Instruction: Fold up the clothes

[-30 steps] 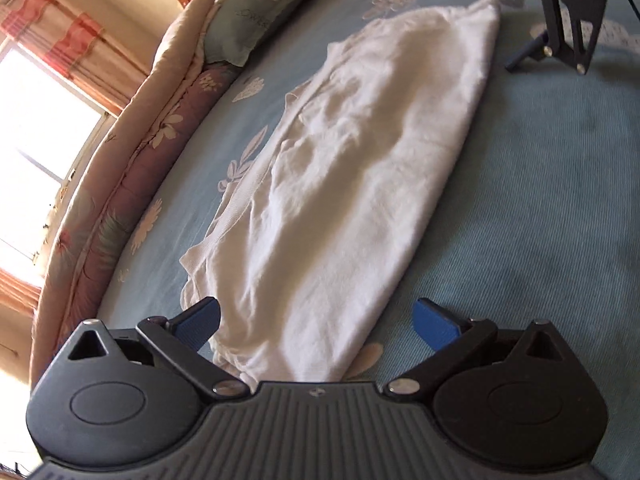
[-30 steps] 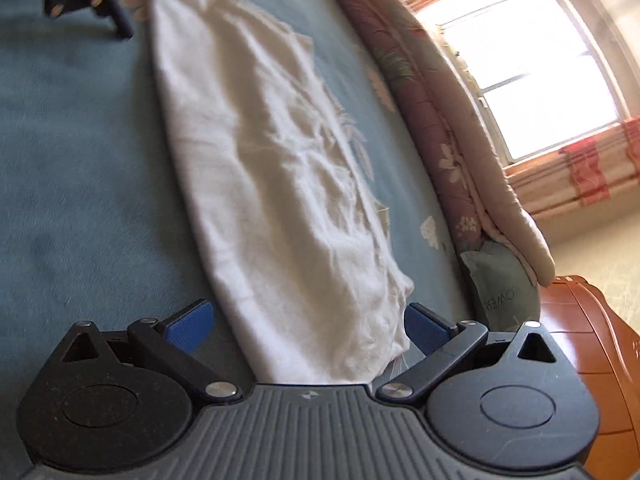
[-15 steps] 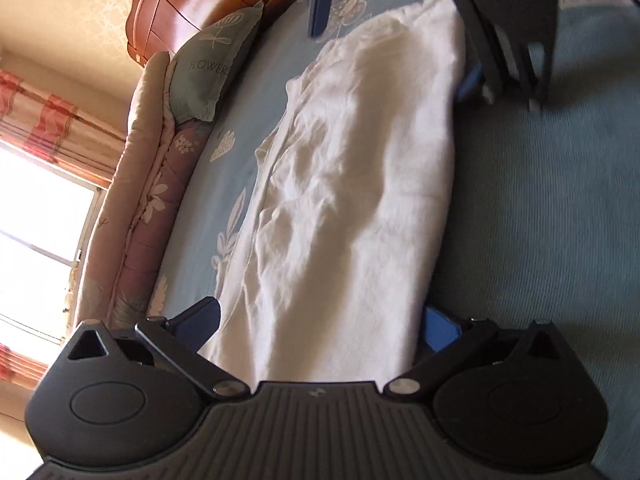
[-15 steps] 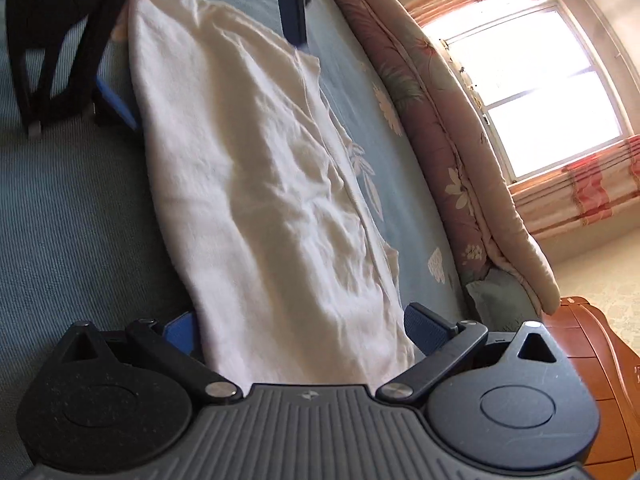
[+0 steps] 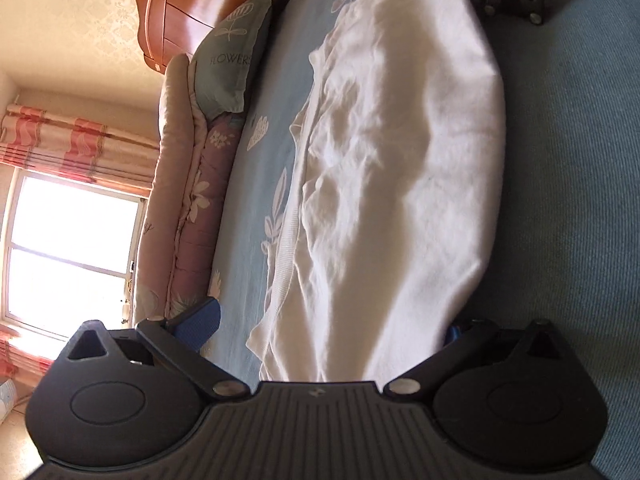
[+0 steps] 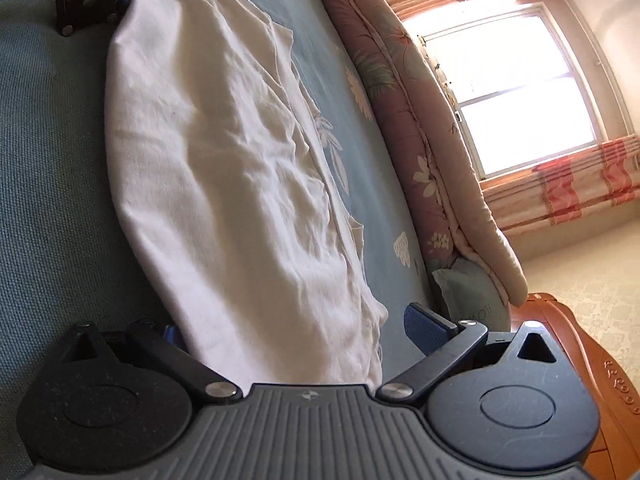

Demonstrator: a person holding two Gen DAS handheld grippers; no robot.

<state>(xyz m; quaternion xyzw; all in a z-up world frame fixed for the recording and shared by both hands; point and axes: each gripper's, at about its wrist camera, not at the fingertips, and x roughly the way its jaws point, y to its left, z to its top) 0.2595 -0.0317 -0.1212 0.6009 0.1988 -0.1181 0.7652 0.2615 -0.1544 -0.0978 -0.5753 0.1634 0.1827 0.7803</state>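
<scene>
White garment [image 5: 392,184] lies between both grippers' spread fingers [image 5: 200,320].

white garment [image 5: 400,168]: thin creased cloth, matt | bedspread [image 5: 560,200] under garment: blue woven cloth, finely ribbed, matt | headboard [image 5: 208,4] beyond garment: orange-brown wood, glossy | left gripper [image 5: 332,326]: black matt plastic, ribbed body, bright metal pivot pins, blue pads [image 5: 200,322] | right gripper [image 6: 298,330]: same plastic, metal pins
</scene>
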